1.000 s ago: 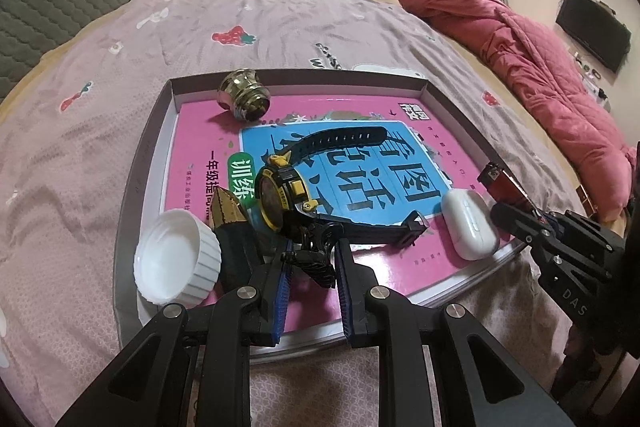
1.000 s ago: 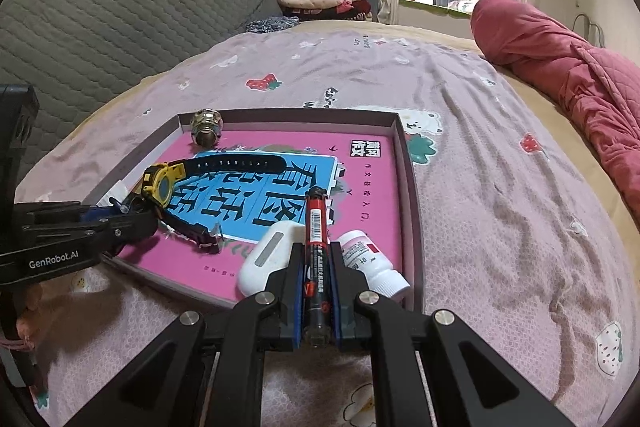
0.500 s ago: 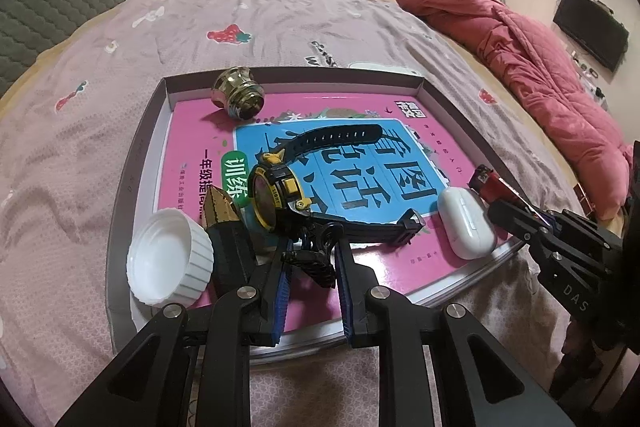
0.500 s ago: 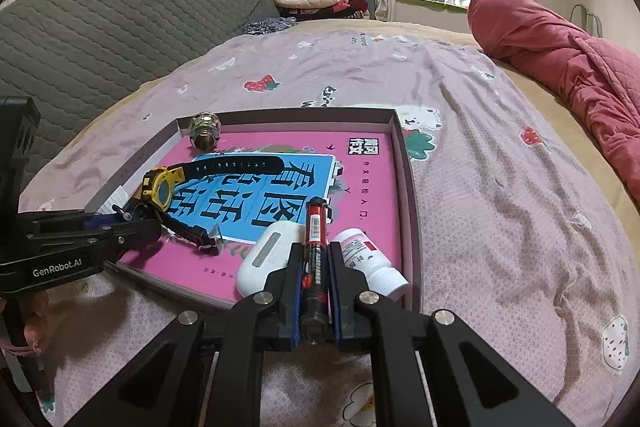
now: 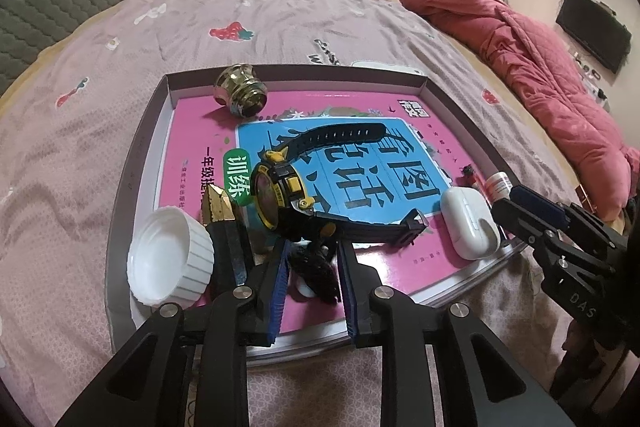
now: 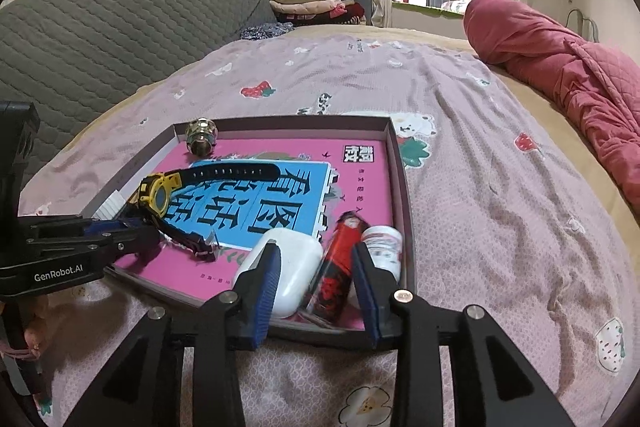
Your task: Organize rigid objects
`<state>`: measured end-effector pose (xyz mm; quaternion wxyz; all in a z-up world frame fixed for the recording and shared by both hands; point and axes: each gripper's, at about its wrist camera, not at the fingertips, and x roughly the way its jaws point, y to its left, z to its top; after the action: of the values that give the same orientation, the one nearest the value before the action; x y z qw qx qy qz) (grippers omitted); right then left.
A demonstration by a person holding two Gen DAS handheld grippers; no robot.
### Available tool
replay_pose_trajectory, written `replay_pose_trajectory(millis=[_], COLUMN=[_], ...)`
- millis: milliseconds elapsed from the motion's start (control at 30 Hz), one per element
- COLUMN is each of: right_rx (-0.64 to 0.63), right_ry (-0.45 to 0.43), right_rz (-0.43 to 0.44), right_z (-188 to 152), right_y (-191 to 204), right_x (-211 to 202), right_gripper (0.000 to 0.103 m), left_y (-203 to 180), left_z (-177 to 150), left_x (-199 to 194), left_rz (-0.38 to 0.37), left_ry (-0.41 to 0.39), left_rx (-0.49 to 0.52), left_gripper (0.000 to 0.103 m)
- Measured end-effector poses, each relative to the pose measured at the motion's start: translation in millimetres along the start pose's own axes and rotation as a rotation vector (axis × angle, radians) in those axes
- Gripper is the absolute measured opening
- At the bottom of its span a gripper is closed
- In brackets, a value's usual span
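While both grippers sit at the near edge of the tray [image 5: 132, 163], each one has its jaws spread and grips nothing. The left gripper [image 5: 312, 267] has its blue-padded fingers [image 5: 280, 279] parted on either side of a small dark object I cannot identify, just behind the watch [image 5: 280, 195]. The watch, yellow and black, lies on the pink book [image 5: 360, 107] that fills the tray floor, its case tipped on edge and one strap stretched toward the far side. To the left of the fingers stand a white cap [image 5: 168, 255], open side up, and a gold-tipped black piece [image 5: 224, 223] touching it. A metal fitting [image 5: 240, 95] lies on its side in the far left corner.

In the right wrist view, the right gripper [image 6: 316, 279] is released, its fingers [image 6: 266, 283] straddling a red pen [image 6: 340, 259] that lies on the book between them, clear of both pads. A white case [image 6: 292, 267] lies just left of the pen, partly behind the left finger, and a small white bottle [image 6: 382, 243] lies just right of it, near the tray's right wall. The tray rests on a pink bedsheet [image 6: 480, 167], with a red quilt [image 6: 560, 67] bundled well apart at the far right.
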<state>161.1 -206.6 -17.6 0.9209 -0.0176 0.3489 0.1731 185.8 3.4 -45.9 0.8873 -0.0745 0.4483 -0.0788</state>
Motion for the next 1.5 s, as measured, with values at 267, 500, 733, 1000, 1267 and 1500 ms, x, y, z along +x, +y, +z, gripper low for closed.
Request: replay_pose_trajectory(millis=[267,500,733,1000,1267,1500], right_rx=[0.005,-0.003,0.001,-0.015,-0.021,-0.023], right_ry=[-0.033,-0.054,-0.064,-0.076,-0.088,-0.081], right_rz=[-0.004,-0.001,-0.001,0.001,-0.011,-0.026], right_z=[3,5,6,4,0,-6], right_y=[-2,-1,-1,6,13,18], right_x=[-7,-11,-13,-18,-28,-37], right_gripper=[0.037,0.041,0.046,0.047,0.055,0.055], left_y=[1,8,9,11,4,-3], left_z=[2,6,6,4,-8,-23], left_x=[-5,-14,-22,-30,-40,-47], left_rz=[-0.013,-0.022,0.003,0.04,0.062,0.07], left_ry=[-0.018,-0.052,-0.082,-0.096,-0.097,-0.086], left_rx=[-0.009,-0.044,-0.042,-0.039,-0.006,0.001], left_gripper=[0.036,0.045,0.05,0.06,0.067,0.068])
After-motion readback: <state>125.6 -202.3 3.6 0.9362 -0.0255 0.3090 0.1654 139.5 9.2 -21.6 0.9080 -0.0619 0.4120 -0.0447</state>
